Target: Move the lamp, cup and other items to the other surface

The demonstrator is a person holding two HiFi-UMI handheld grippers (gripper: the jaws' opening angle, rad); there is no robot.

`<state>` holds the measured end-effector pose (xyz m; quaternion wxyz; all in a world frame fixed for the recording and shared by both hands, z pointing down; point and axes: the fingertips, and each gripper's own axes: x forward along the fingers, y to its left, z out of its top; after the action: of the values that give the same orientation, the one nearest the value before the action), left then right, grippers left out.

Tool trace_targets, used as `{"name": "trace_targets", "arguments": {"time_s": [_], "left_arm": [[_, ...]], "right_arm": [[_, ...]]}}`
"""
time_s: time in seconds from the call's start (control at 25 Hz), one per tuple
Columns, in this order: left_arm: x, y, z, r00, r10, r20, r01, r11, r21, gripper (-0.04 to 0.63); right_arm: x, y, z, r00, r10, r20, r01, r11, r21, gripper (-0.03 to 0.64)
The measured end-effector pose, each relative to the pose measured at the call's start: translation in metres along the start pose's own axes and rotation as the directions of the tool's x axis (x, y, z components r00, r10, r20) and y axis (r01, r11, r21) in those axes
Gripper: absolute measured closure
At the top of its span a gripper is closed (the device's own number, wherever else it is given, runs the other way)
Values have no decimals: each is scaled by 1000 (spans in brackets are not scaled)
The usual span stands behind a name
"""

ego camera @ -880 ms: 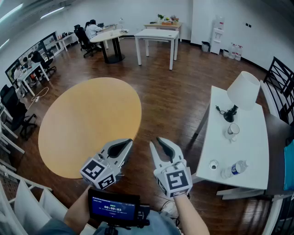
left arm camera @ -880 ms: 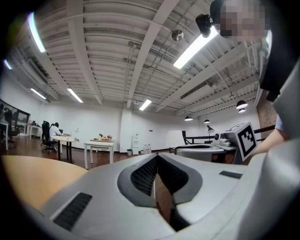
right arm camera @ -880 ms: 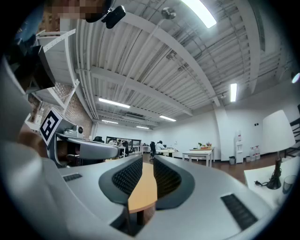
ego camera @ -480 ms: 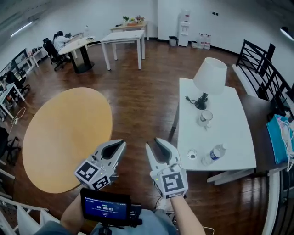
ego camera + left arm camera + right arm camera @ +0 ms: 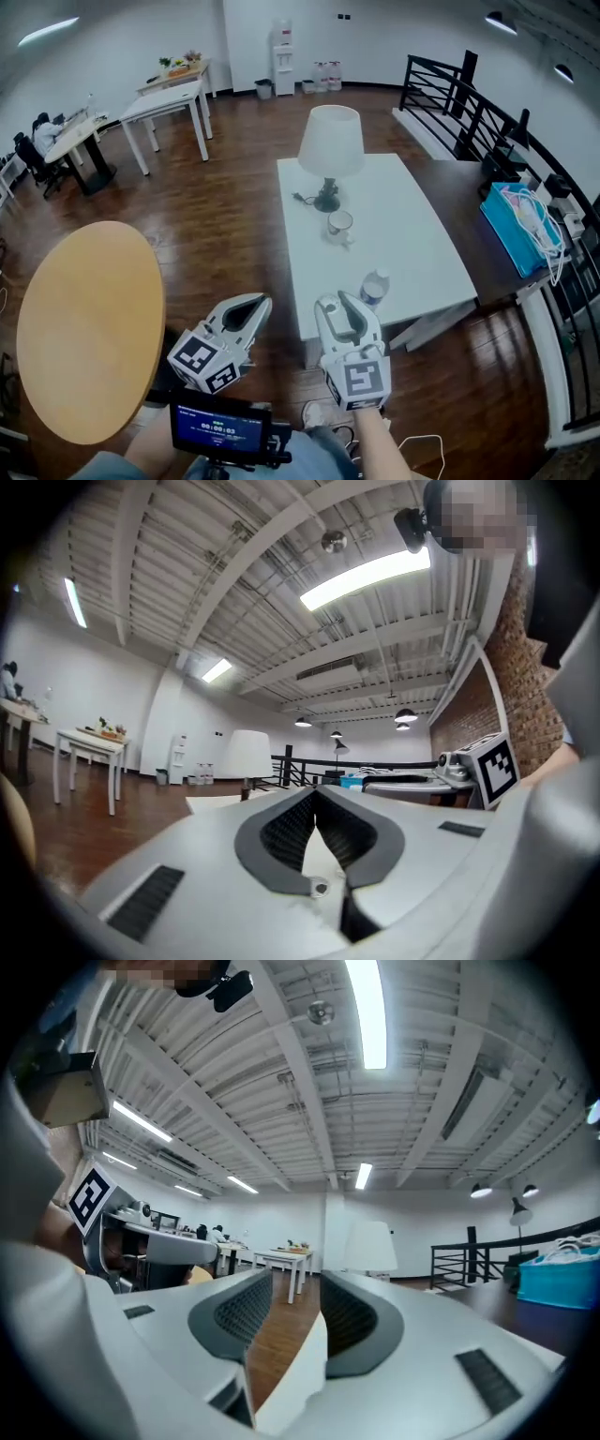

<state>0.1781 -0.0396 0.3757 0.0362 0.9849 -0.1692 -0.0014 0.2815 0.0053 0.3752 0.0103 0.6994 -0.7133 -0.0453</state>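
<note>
On the white table [image 5: 412, 244] ahead stand a lamp [image 5: 335, 141] with a white shade, a white cup [image 5: 339, 225] just in front of its base, and a clear bottle [image 5: 375, 284] near the front edge. The round wooden table [image 5: 84, 328] lies at the left. My left gripper [image 5: 246, 314] hovers over the floor left of the white table, jaw tips together and empty. My right gripper [image 5: 339, 314] hangs at the table's near corner, beside the bottle, jaws apart with nothing between them. The lamp [image 5: 248, 752] shows far beyond the left gripper [image 5: 315, 794]. The right gripper [image 5: 295, 1283] also faces the lamp [image 5: 368, 1246].
A blue bag [image 5: 525, 225] lies on a dark surface right of the white table, along a black railing [image 5: 469, 84]. Farther back are white tables [image 5: 173, 103] and a water dispenser [image 5: 281, 58]. Brown wooden floor separates the two tables.
The view has swung right: the white table moved from the right edge to straight ahead and nearer. Both grippers now sit close to its near corner, still holding nothing.
</note>
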Motion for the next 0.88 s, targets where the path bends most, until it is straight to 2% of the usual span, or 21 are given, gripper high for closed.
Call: {"name": "trace_targets", "arguments": {"time_s": [0.16,0.36,0.44,0.48,0.56,0.64,0.76,0.88], "left_arm": [[41,-39,-7,994,-109,-24,108,994,-10,592],[76,-70,-15,980,-193,-39,192,981,-12,592],[85,-78,-18,976,-215,-42,214,977,-8,592],[88,-81,-20,974,-223,-44,223,975,-8,592],[96,-85,-23,971,-235,-52,235,972,-9,592],[102,-86,-25,970,-237,-59,237,972,-9,592],[108,-82,-26,973,-219,-66,219,976,-6,592],[113,-76,-30,978,-192,-80,193,981,-1,592]], "right_arm": [[-24,-37,-8,995,-81,-61,81,997,4,408],[-38,-76,-22,981,-185,-53,184,983,-12,374],[-42,-82,-29,977,-201,-75,201,980,-3,361],[-43,-85,-33,975,-204,-93,205,979,3,337],[-42,-94,-43,971,-209,-111,212,977,8,337],[-38,-105,-55,971,-212,-114,214,977,6,298],[-28,-115,-76,969,-205,-136,209,978,14,259],[-17,-125,-95,967,-201,-155,208,978,27,259]]}}
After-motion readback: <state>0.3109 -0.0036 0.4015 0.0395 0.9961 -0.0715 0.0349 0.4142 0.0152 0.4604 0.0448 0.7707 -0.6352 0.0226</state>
